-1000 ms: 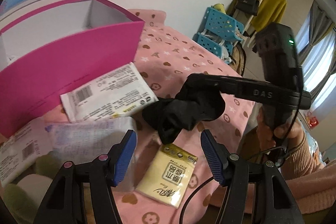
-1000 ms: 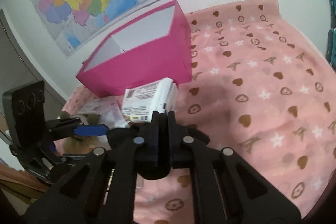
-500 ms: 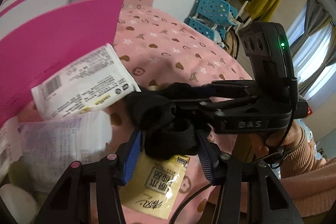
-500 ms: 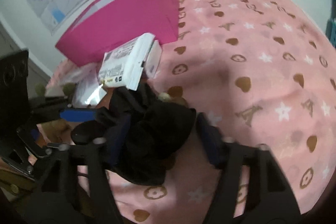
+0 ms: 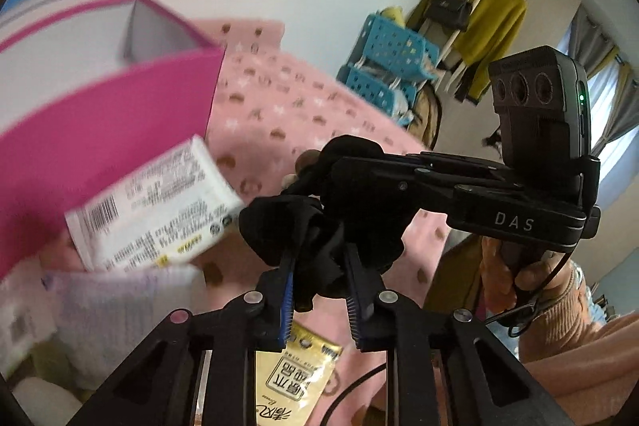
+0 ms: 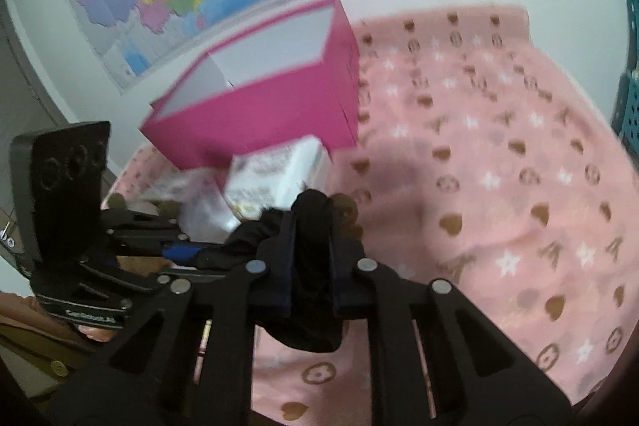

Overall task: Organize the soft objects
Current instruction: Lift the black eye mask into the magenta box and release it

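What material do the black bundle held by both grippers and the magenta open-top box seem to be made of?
Black bundle: soft matte fabric, probably knit; it bunches and folds between the pads. Magenta open-top box: likely stiff coated cardboard; flat thin walls, crisp edges, pale inside.

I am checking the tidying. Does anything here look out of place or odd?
Yes. Both the left gripper and the right gripper are shut on the same black cloth, held above the pink blanket, not in the pink box.
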{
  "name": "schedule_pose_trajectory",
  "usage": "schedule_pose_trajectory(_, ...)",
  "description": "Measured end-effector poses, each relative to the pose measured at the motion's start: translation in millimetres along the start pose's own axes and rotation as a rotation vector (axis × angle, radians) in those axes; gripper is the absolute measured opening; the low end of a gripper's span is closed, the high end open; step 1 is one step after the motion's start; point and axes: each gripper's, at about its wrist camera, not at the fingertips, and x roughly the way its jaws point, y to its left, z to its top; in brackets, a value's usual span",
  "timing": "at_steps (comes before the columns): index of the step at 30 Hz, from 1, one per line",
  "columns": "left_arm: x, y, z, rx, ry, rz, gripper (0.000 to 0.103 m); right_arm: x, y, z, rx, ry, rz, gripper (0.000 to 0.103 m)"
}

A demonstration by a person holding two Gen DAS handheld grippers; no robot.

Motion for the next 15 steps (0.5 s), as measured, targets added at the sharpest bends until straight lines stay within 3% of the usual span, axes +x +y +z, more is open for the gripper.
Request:
schedule_pose_trajectory(9,-45,0,37,0.015,-0.135,0.021,0.021,-26,35,51,-0.128,-0.137,0.039,0.014)
schedule_pose_trajectory(15,-64,12,64,0.03,-0.2,0.108,0.021,-21,50,91,-0.196,-0.209,0.069,0.014)
